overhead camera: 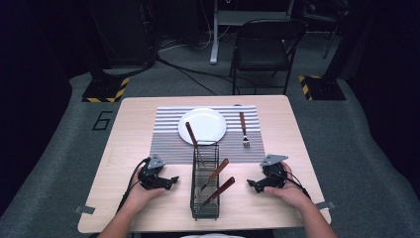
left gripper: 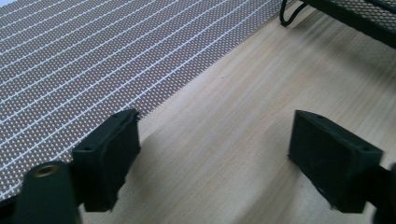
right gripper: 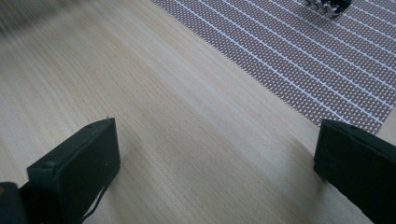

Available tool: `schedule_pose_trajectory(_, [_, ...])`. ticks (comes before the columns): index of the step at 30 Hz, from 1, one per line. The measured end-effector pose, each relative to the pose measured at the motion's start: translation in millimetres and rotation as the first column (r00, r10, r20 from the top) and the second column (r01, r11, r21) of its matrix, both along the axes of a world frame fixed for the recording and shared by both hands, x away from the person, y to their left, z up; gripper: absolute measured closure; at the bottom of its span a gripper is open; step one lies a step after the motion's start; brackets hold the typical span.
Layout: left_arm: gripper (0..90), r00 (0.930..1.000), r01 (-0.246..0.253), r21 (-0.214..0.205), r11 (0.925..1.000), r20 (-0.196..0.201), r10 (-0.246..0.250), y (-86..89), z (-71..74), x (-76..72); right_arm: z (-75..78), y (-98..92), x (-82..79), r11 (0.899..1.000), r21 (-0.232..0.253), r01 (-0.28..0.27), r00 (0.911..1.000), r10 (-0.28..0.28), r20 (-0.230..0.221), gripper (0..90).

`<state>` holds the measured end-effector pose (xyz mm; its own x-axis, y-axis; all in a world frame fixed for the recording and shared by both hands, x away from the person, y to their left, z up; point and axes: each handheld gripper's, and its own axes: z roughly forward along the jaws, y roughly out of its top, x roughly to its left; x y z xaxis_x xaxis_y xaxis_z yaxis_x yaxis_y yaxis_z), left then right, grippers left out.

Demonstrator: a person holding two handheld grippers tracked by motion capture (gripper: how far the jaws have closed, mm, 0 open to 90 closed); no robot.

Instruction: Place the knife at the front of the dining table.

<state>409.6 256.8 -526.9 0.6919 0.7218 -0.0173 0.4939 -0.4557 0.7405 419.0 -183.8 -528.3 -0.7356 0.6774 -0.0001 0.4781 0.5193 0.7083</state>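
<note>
A black wire caddy [overhead camera: 205,182] stands on the wooden table [overhead camera: 124,129] between my hands, with wooden-handled utensils [overhead camera: 216,173] leaning in it. Behind it a white plate [overhead camera: 202,125] rests on a striped placemat [overhead camera: 168,134], and a fork [overhead camera: 243,130] lies on the mat to the plate's right. My left gripper [overhead camera: 173,180] sits low at the caddy's left, open, with bare wood between its jaws [left gripper: 212,154]. My right gripper [overhead camera: 250,184] sits at the caddy's right, open over bare wood [right gripper: 217,154]. The fork's tines [right gripper: 327,5] show far off in the right gripper view.
A black folding chair [overhead camera: 262,49] stands beyond the table's far edge, with cables and stand bases on the grey floor. The caddy's corner [left gripper: 345,14] shows at the upper right in the left gripper view. Bare wood lies to either side of the placemat.
</note>
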Motion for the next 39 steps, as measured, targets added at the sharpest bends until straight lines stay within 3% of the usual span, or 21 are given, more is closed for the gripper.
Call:
schedule_pose_trajectory(1, [19.2,1.0,-0.002,-0.005,1.0,-0.005,0.002,0.3,1.2,0.0,0.0,0.0,0.0,1.0,0.0,0.0,1.0,0.0,0.0,0.0])
schedule_pose_trajectory(2, [28.6,0.9997,-0.009,-0.029,0.9995,-0.024,0.009,1.5,4.7,0.2,0.0,0.0,0.0,1.0,0.0,0.0,1.0,0.0,0.0,0.0])
schedule_pose_trajectory(3, [29.0,0.9997,-0.009,-0.029,0.9995,-0.024,0.009,1.5,4.7,0.2,0.0,0.0,0.0,1.0,0.0,0.0,1.0,0.0,0.0,0.0])
schedule_pose_trajectory(6, [33.6,0.9994,-0.031,-0.097,0.9948,-0.019,0.029,2.7,14.6,1.0,0.0,0.0,0.0,1.0,0.0,0.0,1.0,0.0,0.0,0.0])
schedule_pose_trajectory(10, [34.5,0.9997,-0.019,-0.069,0.9975,-0.017,0.018,-1.1,30.3,1.4,0.0,0.0,0.0,1.0,0.0,0.0,1.0,0.0,0.0,0.0])
schedule_pose_trajectory(16, [39.7,0.999,-0.039,-0.086,0.9955,-0.023,0.037,-8.2,47.5,4.9,0.0,0.0,0.0,1.0,0.0,0.0,1.0,0.0,0.0,0.0])
schedule_pose_trajectory(19, [41.5,0.9983,-0.047,-0.123,0.9914,-0.04,0.042,-11.8,57.2,7.3,0.0,0.2,-0.1,1.0,0.001,0.002,1.0,-0.002,0.0,0.0])
schedule_pose_trajectory(22, [42.6,0.9985,-0.05,-0.137,0.9893,-0.032,0.046,-15.3,66.1,11.0,0.0,0.2,-0.1,1.0,0.001,0.003,1.0,-0.003,-0.001,0.0])
schedule_pose_trajectory(26, [42.7,0.9966,-0.083,-0.18,0.9801,-0.012,0.082,-18.4,82.8,17.5,0.0,0.1,0.0,1.0,0.001,0.002,1.0,-0.002,0.0,0.0])
schedule_pose_trajectory(33, [42.8,0.9953,-0.092,-0.221,0.971,0.009,0.096,-19.5,100.7,22.2,0.0,0.2,-0.1,1.0,0.001,0.002,1.0,-0.002,0.0,0.0])
schedule_pose_trajectory(35, [47.8,0.9956,-0.081,-0.21,0.9743,0.029,0.089,-21.6,110.7,21.9,0.0,0.0,0.0,1.0,0.0,-0.001,1.0,0.001,0.001,0.0])
schedule_pose_trajectory(39, [49.6,0.9952,-0.073,-0.202,0.9767,0.048,0.085,-25.3,120.8,21.2,0.0,0.1,0.0,1.0,0.001,0.001,1.0,-0.001,0.0,0.0])
